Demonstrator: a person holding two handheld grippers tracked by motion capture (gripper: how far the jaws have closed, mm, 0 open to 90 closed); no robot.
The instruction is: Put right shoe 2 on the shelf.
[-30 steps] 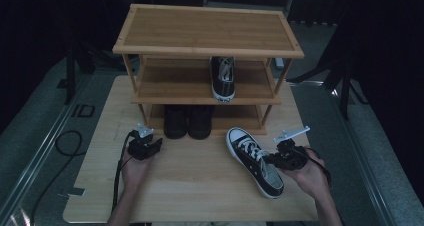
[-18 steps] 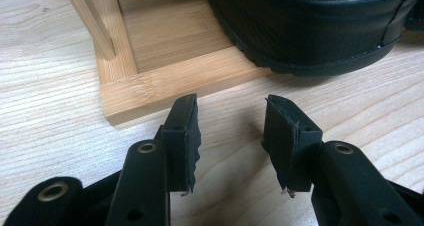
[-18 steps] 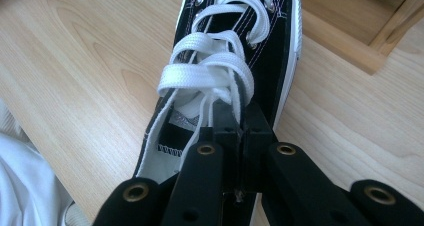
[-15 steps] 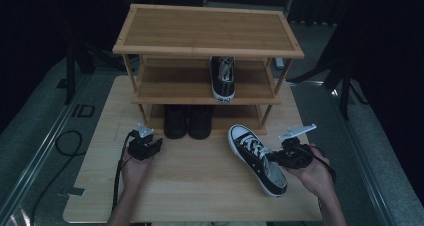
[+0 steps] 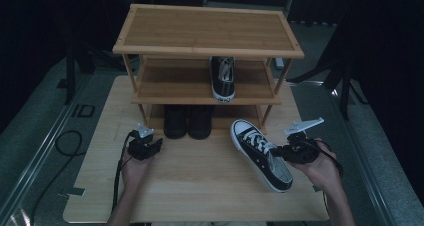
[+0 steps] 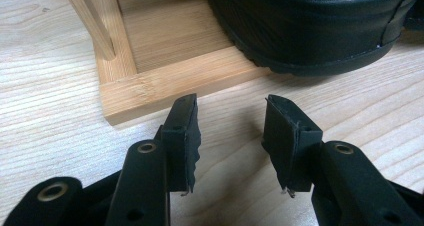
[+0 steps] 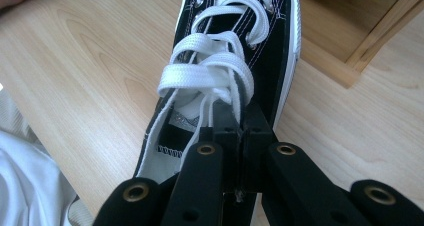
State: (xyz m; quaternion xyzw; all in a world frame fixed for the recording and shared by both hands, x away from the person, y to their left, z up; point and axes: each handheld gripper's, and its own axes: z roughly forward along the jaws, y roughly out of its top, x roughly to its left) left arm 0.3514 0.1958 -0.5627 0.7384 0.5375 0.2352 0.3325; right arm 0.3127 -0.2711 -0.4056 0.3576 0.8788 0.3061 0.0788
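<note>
Black sneaker [image 5: 260, 153], white laces, white toe cap.
Toe toward rack, heel apparently lifted off table; clamped at collar.

The right hand-held gripper [image 7: 239, 136] pinches the black sneaker's [image 7: 235, 51] side wall beside its white laces [image 7: 210, 71].
</note>
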